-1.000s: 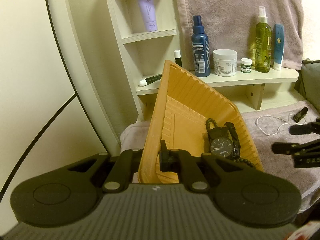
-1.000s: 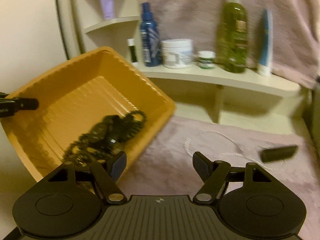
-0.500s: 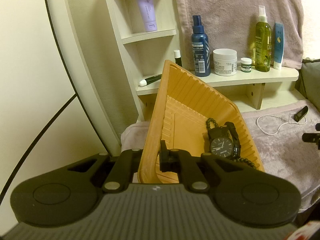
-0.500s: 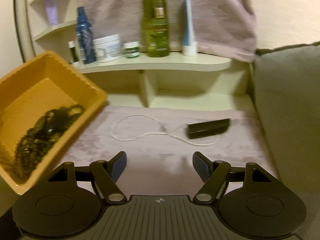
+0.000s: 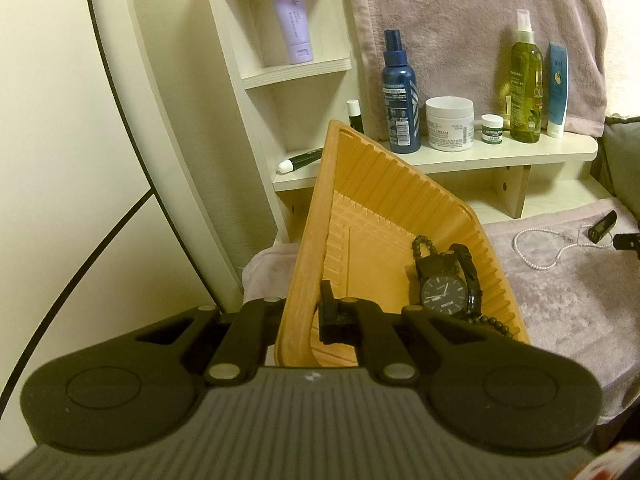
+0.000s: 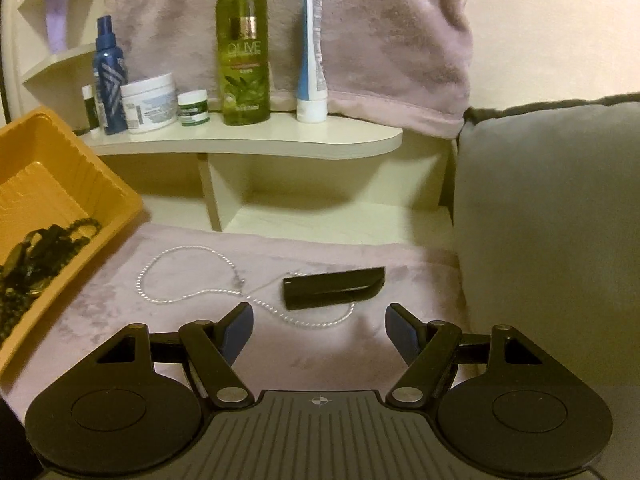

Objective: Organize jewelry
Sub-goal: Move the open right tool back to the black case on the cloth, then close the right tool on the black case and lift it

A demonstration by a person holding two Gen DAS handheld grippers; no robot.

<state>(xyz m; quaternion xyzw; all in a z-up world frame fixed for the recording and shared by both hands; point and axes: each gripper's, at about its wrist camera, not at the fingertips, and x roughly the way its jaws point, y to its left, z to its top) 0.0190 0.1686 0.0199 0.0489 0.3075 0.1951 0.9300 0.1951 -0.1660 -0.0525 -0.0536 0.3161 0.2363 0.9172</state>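
My left gripper (image 5: pixel 316 314) is shut on the near rim of an orange ridged tray (image 5: pixel 380 200) and holds it tilted. Inside the tray lie a black watch (image 5: pixel 444 294) and dark bead bracelets (image 5: pixel 422 246). A thin white necklace (image 6: pixel 160 292) lies looped on the mauve towel, with a black oblong clip (image 6: pixel 332 286) resting on its right end. My right gripper (image 6: pixel 318 330) hovers just in front of the clip and necklace, open, with nothing between its fingers. The left wrist view shows the necklace (image 5: pixel 536 258) and clip (image 5: pixel 602 226) at far right.
A cream shelf (image 6: pixel 248 140) behind holds a blue spray bottle (image 6: pixel 108 80), a white jar (image 6: pixel 149 102), a green olive bottle (image 6: pixel 242 52) and a tube (image 6: pixel 312 52). A grey cushion (image 6: pixel 552 216) walls off the right. The tray's corner (image 6: pixel 100 188) juts in from the left.
My right gripper swung right, away from the tray, and now faces the necklace and clip. It has mostly left the left wrist view. The left gripper and tray stayed still.
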